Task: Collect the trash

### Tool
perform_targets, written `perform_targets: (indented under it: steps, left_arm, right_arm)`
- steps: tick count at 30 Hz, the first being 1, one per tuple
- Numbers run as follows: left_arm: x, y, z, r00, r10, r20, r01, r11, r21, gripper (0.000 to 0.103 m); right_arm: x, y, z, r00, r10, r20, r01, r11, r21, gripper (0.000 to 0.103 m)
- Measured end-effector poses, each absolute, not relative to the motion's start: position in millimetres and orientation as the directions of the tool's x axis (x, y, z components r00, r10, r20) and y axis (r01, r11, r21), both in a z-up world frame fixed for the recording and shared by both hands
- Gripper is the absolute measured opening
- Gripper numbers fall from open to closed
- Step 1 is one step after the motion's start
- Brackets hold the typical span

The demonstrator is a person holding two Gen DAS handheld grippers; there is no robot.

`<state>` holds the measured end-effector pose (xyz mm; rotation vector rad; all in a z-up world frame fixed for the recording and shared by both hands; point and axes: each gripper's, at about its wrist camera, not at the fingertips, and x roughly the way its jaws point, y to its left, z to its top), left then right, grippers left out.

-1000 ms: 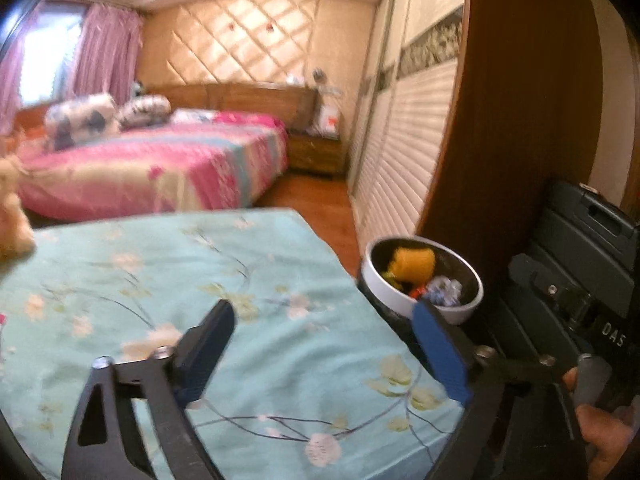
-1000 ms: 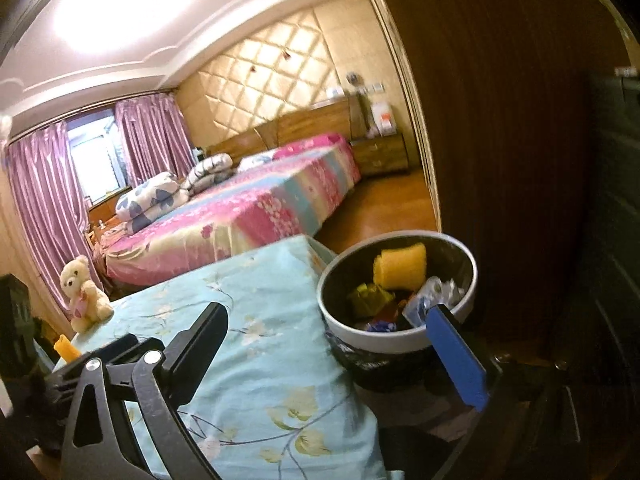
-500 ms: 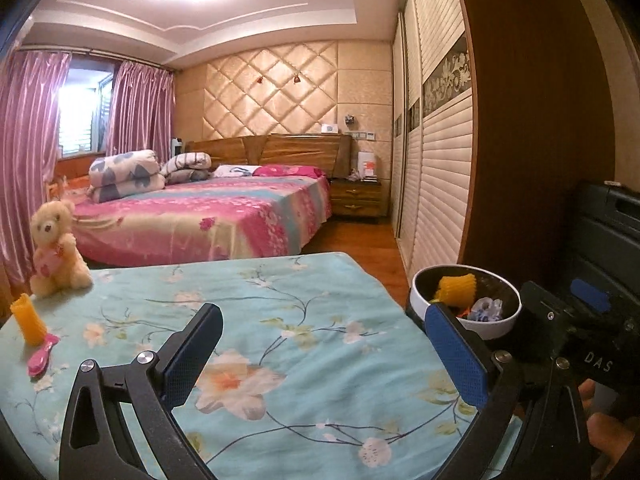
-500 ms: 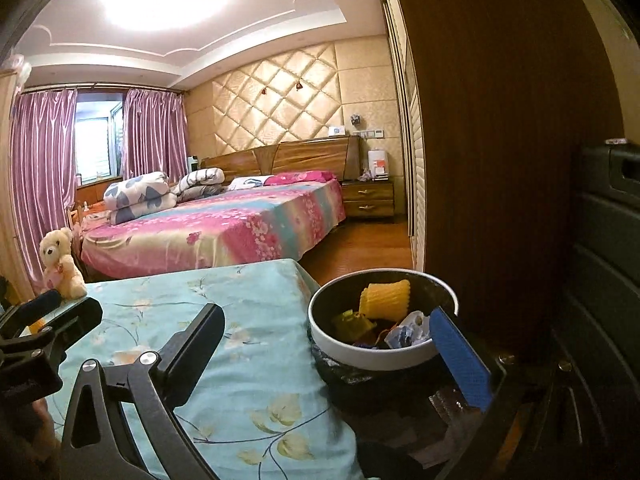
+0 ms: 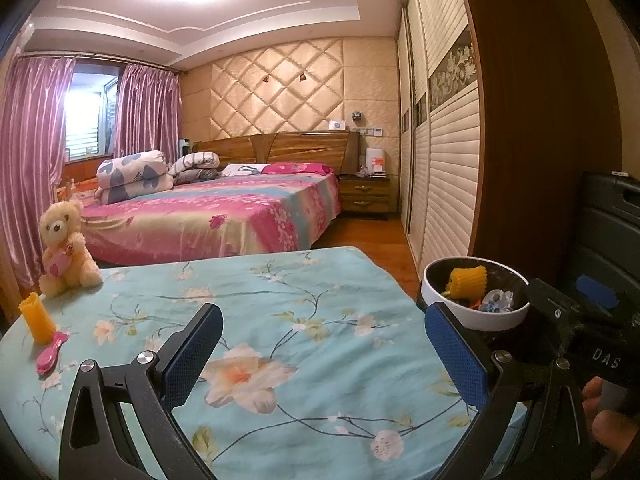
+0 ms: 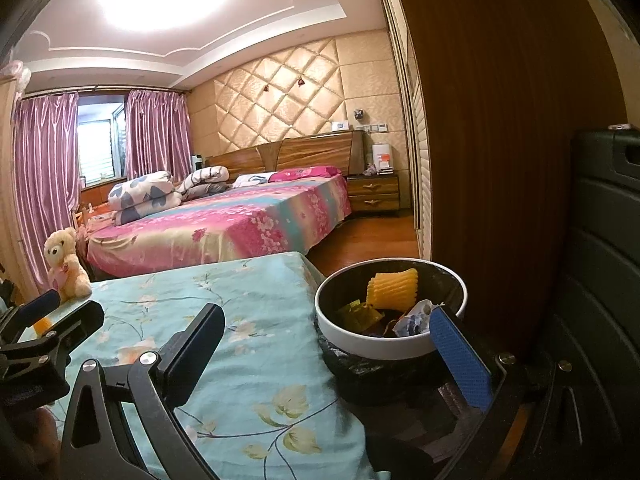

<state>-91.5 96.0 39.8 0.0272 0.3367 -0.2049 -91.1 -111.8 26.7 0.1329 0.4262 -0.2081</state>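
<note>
left gripper: jaws spread wide, nothing between them, hovering over the floral cloth.
right gripper: also wide open and empty, just beside the bin, blue pad overlapping the rim in view.
bin: white-rimmed, black liner, off the table's right edge; already holds a yellow ribbed piece, a green wrapper, a crumpled blue-white wrapper.
trash left on table: looks like 1 orange ribbed piece standing upright at the far-left edge, touching or just beside a pink brush.
not trash, probably: teddy bear behind it, and likely the brush as well.
step in hand, by judgement: send the left gripper for the orange piece.
how to do it well: approach low from the right side, straddle the piece mid-height, keep clear of brush and bear.
grip: close gently, looks soft and crushable.
risk: tipping it off the table edge, so no pushing leftward.
carry: lift first, then cross to the bin, release above the rim.
</note>
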Motion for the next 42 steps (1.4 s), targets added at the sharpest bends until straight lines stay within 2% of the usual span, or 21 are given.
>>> perform_targets:
  steps: [42]
  left_arm:
    - [-91.5, 102.2, 38.0, 0.925, -0.196, -0.325, 0.205, 0.979, -0.009, 0.102]
  right_arm:
    - [-91.0, -106.0, 29.1, 0.889, -0.144, -0.434, 0.206, 0.974, 0.098, 0.103]
